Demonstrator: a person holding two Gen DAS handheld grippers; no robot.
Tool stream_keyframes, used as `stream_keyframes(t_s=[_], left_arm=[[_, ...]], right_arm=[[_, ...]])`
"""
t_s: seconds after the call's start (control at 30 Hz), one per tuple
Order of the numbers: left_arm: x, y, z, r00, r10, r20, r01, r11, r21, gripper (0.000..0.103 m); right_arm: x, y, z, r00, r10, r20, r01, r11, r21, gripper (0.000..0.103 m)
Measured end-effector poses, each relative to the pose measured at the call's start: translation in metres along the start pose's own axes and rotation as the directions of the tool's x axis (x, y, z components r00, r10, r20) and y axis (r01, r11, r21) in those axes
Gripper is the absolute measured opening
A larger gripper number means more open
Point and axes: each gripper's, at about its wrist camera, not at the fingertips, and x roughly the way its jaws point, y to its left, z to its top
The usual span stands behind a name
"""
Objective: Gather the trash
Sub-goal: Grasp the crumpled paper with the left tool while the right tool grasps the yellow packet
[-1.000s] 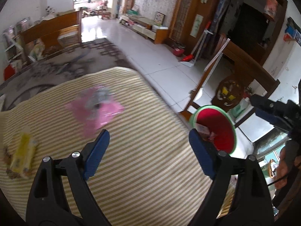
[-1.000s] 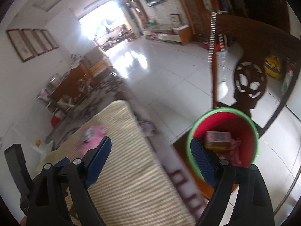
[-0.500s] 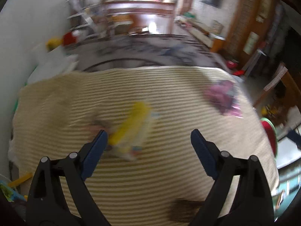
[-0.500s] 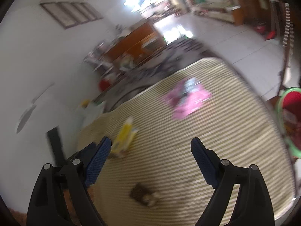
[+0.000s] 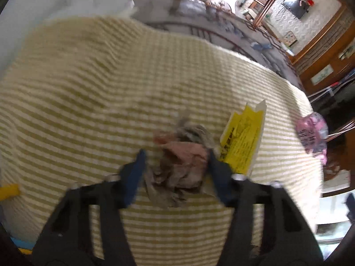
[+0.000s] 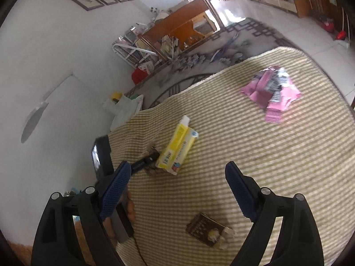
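A crumpled brown-grey wad of trash [image 5: 179, 161] lies on the striped tablecloth [image 5: 111, 88]. My left gripper [image 5: 176, 173] is low over it with its jaws either side of the wad, narrowed but with a gap still showing. A yellow wrapper [image 5: 243, 141] lies right beside the wad; it also shows in the right wrist view [image 6: 179, 150]. A pink wrapper [image 6: 271, 90] lies farther off. My right gripper [image 6: 177, 190] is open and empty above the cloth. A small dark packet [image 6: 207, 230] lies near its right finger.
The striped table ends at a rounded edge [image 6: 328, 75], with tiled floor and a patterned rug [image 6: 233, 44] beyond. A white wall [image 6: 55, 66] runs along the left side. Wooden shelves [image 6: 177, 28] stand at the back.
Both grippers swung away from the red bin toward the table. My left gripper dropped down around the brown wad and its jaws narrowed. My right gripper stayed open.
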Motion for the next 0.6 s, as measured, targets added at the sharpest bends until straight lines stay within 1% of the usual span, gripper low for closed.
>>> stream_keyframes(t_s=[0.03,0.1,0.17,0.27,0.43,0.5,0.6], left_arm=[[-0.002,-0.002,0.000,1.000,-0.002,0.010,0.001,1.000,0.008,0.033],[-0.013,-0.011,-0.008,0.999,0.017,0.038,-0.019,0.999,0.049,0.026],[-0.023,-0.015,-0.016,0.998,0.020,0.061,-0.025,0.997,0.072,0.025],[-0.042,-0.013,-0.035,0.996,0.016,0.082,-0.023,0.996,0.089,0.025],[-0.063,-0.006,-0.058,0.996,0.021,0.087,-0.028,0.996,0.081,0.025],[-0.071,-0.003,-0.064,0.995,0.032,0.094,-0.039,0.997,0.073,0.025],[-0.081,0.000,-0.070,0.992,0.050,0.114,-0.057,0.996,0.065,0.025]], right_arm=[[0.006,0.000,0.003,1.000,0.003,-0.011,-0.002,1.000,0.009,0.084],[0.027,0.003,0.010,0.999,0.014,-0.046,-0.012,0.999,0.035,0.084],[0.051,0.006,0.017,0.996,0.003,-0.085,0.001,0.999,0.044,0.084],[0.091,0.011,0.024,0.988,-0.030,-0.151,0.036,0.999,0.036,0.084],[0.157,0.018,0.026,0.964,-0.125,-0.235,0.130,0.991,0.009,0.084],[0.173,0.019,0.023,0.957,-0.148,-0.250,0.155,0.988,0.008,0.084],[0.194,0.026,0.015,0.948,-0.194,-0.254,0.194,0.981,-0.023,0.084]])
